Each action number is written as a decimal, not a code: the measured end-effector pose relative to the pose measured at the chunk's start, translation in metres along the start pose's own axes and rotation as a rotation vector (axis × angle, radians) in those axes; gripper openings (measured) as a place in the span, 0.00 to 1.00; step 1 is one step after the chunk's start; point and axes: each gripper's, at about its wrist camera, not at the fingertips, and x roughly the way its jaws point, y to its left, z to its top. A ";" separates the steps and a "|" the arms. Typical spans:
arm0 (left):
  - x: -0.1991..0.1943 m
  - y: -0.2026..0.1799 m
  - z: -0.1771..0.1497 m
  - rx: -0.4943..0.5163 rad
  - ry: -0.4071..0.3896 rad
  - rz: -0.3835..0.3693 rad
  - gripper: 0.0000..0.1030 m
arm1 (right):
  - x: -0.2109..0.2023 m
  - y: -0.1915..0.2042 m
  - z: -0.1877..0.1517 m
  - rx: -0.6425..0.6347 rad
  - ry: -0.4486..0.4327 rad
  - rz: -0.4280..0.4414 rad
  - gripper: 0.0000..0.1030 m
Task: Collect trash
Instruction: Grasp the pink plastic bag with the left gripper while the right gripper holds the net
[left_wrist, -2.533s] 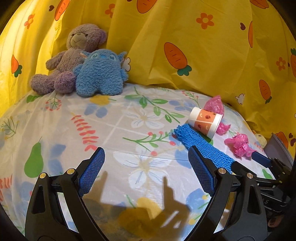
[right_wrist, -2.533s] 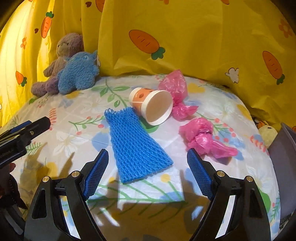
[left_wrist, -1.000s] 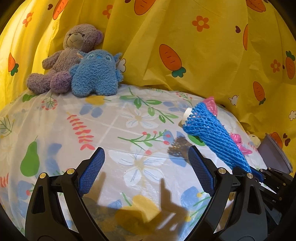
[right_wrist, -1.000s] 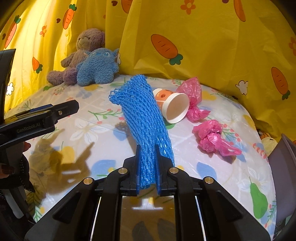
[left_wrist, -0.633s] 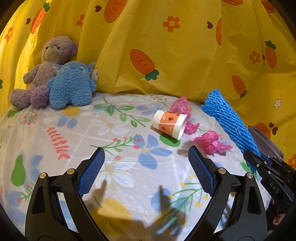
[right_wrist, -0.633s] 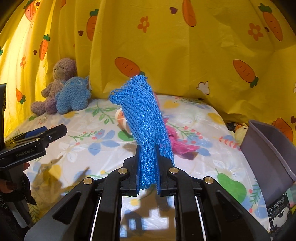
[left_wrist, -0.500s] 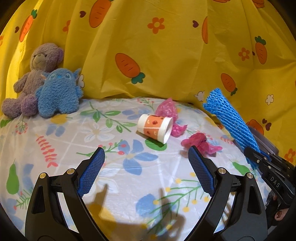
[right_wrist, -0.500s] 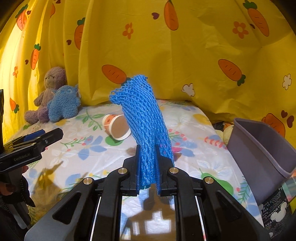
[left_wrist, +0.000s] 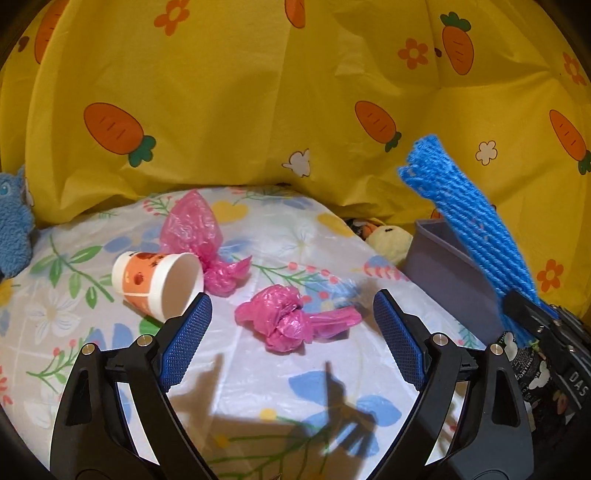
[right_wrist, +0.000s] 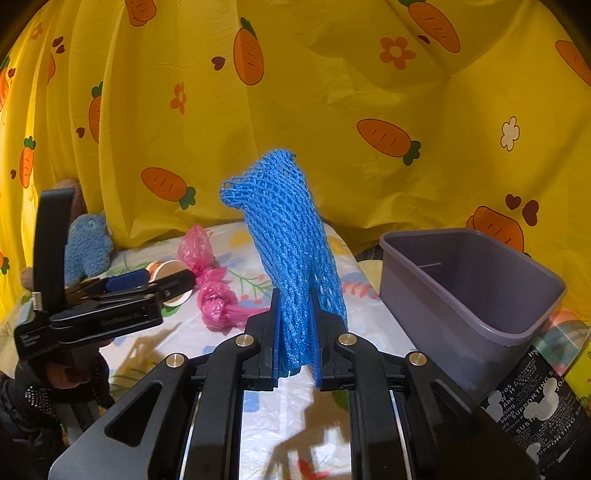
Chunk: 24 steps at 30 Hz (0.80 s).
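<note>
**Net's pinched, bin's right there – not home free yet**

The right tool (right_wrist: 294, 332) is clamping its jaws tight on the bottom end of the blue foam net (right_wrist: 286, 236), which is standing up floppy and open-weave in the air, left of the grey plastic bin (right_wrist: 469, 291) and not over it yet. My worry: it's squishy mesh pinched only at one edge, so it could be slipping out, or draping over the bin's rim instead of dropping in.

The left tool (left_wrist: 291, 334) is hanging wide open with nothing in it, over the crumpled pink plastic bag (left_wrist: 284, 321) – thin, slick film that could be squirting out of a shallow pinch. The tipped paper cup (left_wrist: 159, 280) nearby is round, so a nudge could be rolling it across the glossy floral bed cover (left_wrist: 258, 376).
</note>
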 end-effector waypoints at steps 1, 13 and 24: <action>0.010 -0.002 0.001 0.007 0.017 0.005 0.84 | -0.001 -0.004 0.000 0.007 -0.004 -0.008 0.13; 0.078 -0.005 -0.010 0.024 0.207 0.014 0.45 | 0.002 -0.022 -0.004 0.021 0.001 -0.035 0.14; 0.047 -0.006 -0.005 0.003 0.127 -0.027 0.29 | -0.009 -0.018 -0.002 0.007 -0.019 -0.030 0.13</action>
